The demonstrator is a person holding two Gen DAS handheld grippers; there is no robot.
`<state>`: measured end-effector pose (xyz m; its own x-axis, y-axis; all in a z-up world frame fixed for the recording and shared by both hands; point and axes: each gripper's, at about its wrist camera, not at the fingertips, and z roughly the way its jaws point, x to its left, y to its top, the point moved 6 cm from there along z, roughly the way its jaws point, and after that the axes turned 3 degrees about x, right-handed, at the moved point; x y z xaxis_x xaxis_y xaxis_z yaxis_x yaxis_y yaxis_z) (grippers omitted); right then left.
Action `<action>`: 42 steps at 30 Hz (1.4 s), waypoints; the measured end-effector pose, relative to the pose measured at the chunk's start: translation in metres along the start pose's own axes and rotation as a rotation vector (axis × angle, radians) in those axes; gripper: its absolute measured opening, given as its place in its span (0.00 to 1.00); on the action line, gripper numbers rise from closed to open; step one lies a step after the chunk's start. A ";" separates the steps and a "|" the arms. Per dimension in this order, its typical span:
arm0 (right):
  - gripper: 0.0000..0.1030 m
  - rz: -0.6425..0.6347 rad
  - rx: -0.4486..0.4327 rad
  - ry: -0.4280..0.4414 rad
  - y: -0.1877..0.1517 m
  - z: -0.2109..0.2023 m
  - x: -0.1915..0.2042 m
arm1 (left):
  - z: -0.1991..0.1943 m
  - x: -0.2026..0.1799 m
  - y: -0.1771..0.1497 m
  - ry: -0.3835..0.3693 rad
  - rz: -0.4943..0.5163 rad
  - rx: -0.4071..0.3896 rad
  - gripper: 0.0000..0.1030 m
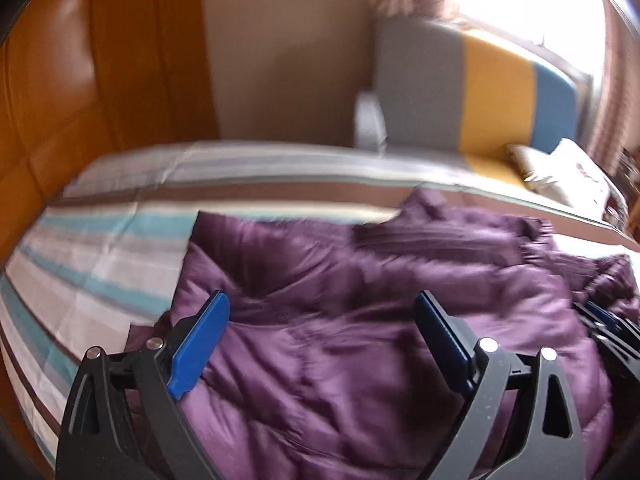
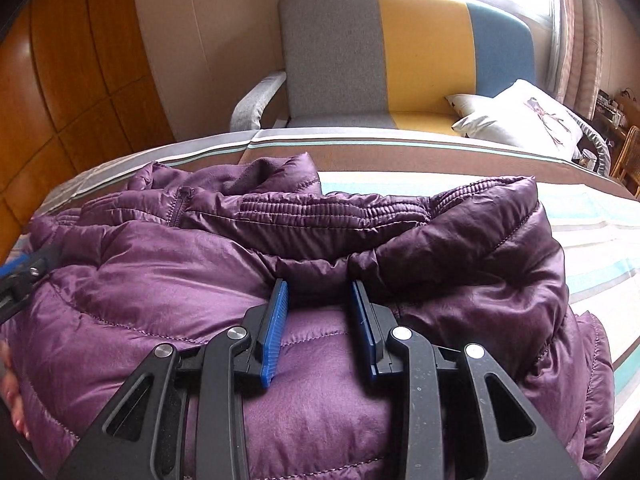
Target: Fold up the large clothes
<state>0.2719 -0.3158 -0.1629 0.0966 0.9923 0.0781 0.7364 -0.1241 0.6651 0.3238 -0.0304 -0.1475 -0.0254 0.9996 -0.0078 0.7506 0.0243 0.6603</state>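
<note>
A purple quilted puffer jacket (image 2: 200, 280) lies bunched on the striped bed, its collar toward the far side. It also fills the left wrist view (image 1: 340, 320), which is blurred. My left gripper (image 1: 322, 304) is wide open just above the jacket, holding nothing. My right gripper (image 2: 318, 288) is partly open, its blue fingers (image 2: 276, 320) resting on the jacket's top with a small fold between them, not clamped. The left gripper shows at the left edge of the right wrist view (image 2: 20, 272). The right gripper shows at the right edge of the left wrist view (image 1: 608, 320).
The bed has a striped sheet (image 1: 100, 248) of white, teal and brown. Beyond it stands a grey, yellow and blue armchair (image 2: 400, 52) with a white pillow (image 2: 520, 116). A wooden wardrobe (image 1: 80, 80) is at the left. A bright window is at the back right.
</note>
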 end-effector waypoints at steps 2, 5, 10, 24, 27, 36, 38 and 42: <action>0.31 -0.001 -0.003 -0.002 -0.003 -0.002 -0.002 | 0.019 0.004 -0.004 -0.039 -0.039 0.042 0.93; 0.31 -0.001 -0.002 -0.006 -0.003 -0.001 -0.002 | 0.025 -0.003 -0.005 0.001 -0.013 0.044 0.94; 0.31 -0.007 -0.008 -0.011 -0.004 -0.003 0.002 | 0.016 -0.001 -0.010 -0.006 -0.029 0.041 0.94; 0.49 0.039 -0.075 0.027 -0.006 -0.041 -0.008 | -0.064 0.084 -0.083 0.015 -0.196 -0.055 0.98; 0.49 0.066 -0.070 0.034 -0.015 -0.055 -0.012 | -0.058 0.095 -0.095 -0.065 -0.256 -0.019 0.98; 0.49 0.124 -0.099 0.094 -0.052 -0.107 -0.013 | -0.058 0.078 -0.112 -0.281 -0.288 0.027 0.97; 0.35 0.095 -0.104 0.125 -0.063 -0.117 -0.001 | -0.059 0.079 -0.116 -0.324 -0.321 0.034 0.96; 0.20 0.033 -0.098 0.148 -0.082 -0.129 0.021 | -0.060 0.083 -0.119 -0.322 -0.330 0.025 0.84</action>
<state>0.1270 -0.2842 -0.1200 0.0148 0.9788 0.2045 0.6647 -0.1624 0.7292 0.1927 0.0486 -0.1814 -0.0623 0.8910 -0.4498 0.7524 0.3380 0.5654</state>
